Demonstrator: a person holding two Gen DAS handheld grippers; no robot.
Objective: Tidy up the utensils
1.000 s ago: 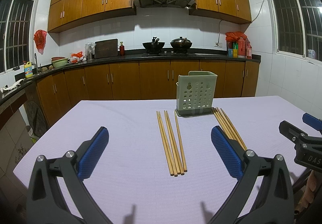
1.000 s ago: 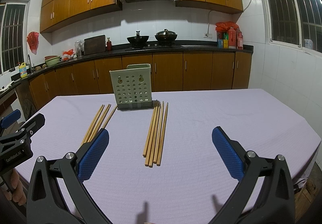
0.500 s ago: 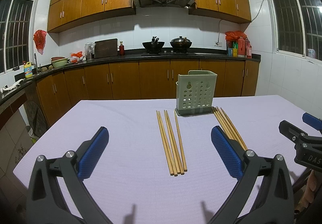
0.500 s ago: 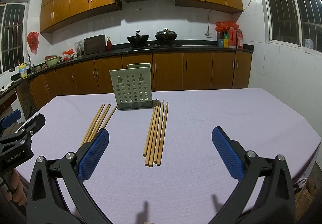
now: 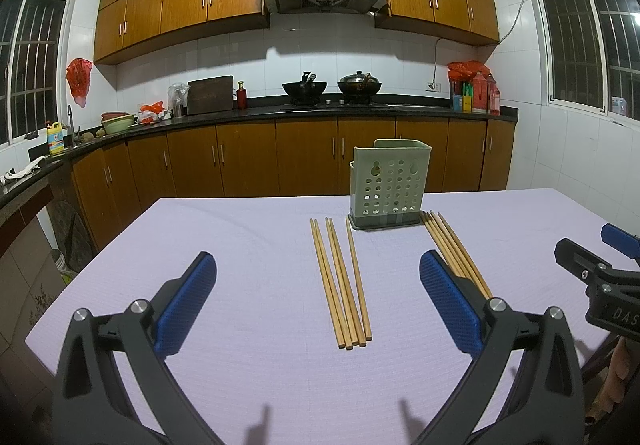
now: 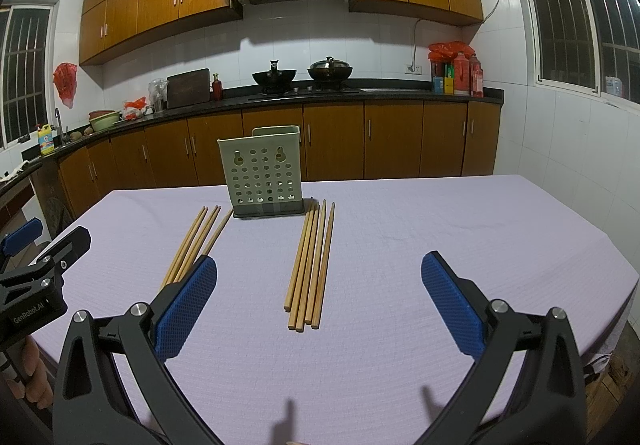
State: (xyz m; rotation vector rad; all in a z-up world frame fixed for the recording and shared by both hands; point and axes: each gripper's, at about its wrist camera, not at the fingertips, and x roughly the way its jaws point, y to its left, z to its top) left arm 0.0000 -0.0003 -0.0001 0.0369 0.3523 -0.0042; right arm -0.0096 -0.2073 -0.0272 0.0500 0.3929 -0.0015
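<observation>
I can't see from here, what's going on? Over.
Left gripper open, right gripper open, both empty. Two bunches of wooden chopsticks flat beside green perforated plastic holder. Nothing blocking.

I am holding my left gripper (image 5: 318, 299) level with its blue-padded fingers (image 5: 186, 305) spread wide, and my right gripper (image 6: 319, 299) likewise, jaws gaping, both hovering side by side, gripping nothing.

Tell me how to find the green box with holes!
Look at the purple table. Near its far edge stands the green box, upright between two bunches of wooden chopsticks lying flat. It is the only standing thing there, dotted with round holes.
</observation>
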